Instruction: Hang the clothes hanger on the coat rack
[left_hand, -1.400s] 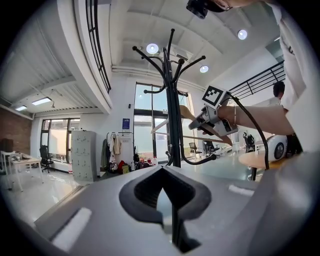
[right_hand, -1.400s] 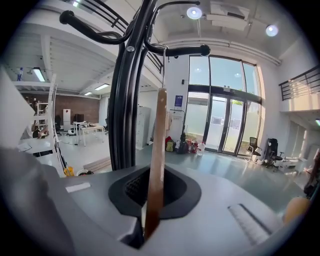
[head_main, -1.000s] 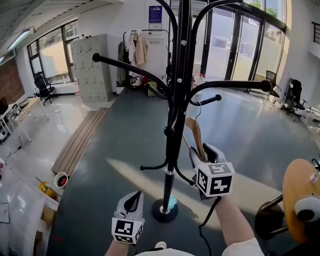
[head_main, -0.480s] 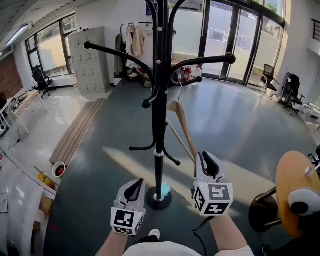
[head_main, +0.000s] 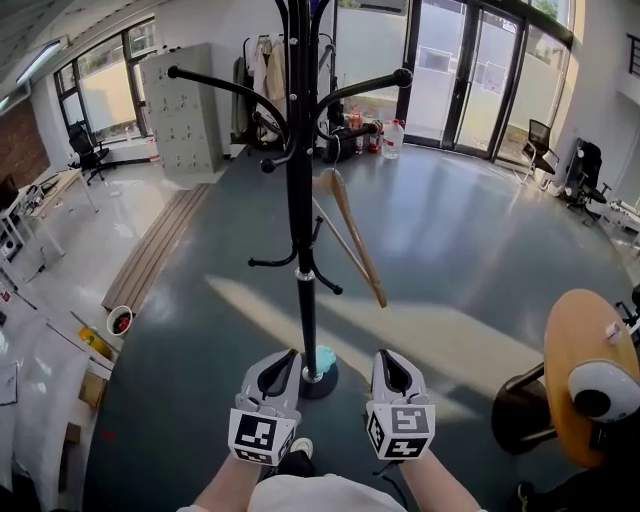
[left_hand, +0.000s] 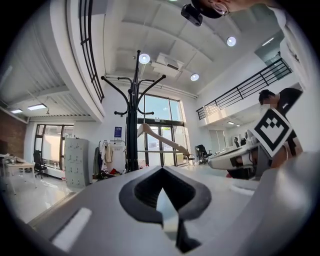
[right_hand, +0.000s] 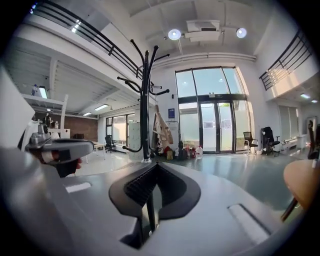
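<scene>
The clothes hanger (head_main: 350, 235) is hanging on the coat rack (head_main: 298, 200), just right of the pole, wooden bar sloping down toward the near right. Its hook is catching one of the right-hand arms close to the pole; exactly which arm is too small to tell. Nothing is touching it – it's hanging free, so I'm reading the task as done.

The left gripper (head_main: 280, 362) and right gripper (head_main: 388, 362) are sitting low and near, side by side, either side of the rack's base and well apart from the hanger. Both are clenched on nothing: in the left gripper view the jaws are meeting with only the rack (left_hand: 132, 130) and hanger (left_hand: 160, 137) far ahead, and the right gripper view is showing the same – pads together, rack (right_hand: 146, 110) beyond. My guess is they're parked there because there's nothing left to hold.

Far out: grey lockers (head_main: 180, 120) at far left, a clothes rail with garments (head_main: 265, 75) behind the pole, a water jug (head_main: 396, 140) by the glass doors, and a round wooden seat (head_main: 580, 380) at near right.

Writing: a blue poster (left_hand: 117, 131) is hanging on the far wall, its text too small to read. The cubes on the grippers are carrying black-and-white square markers only, no lettering. No brand is showing anywhere.
</scene>
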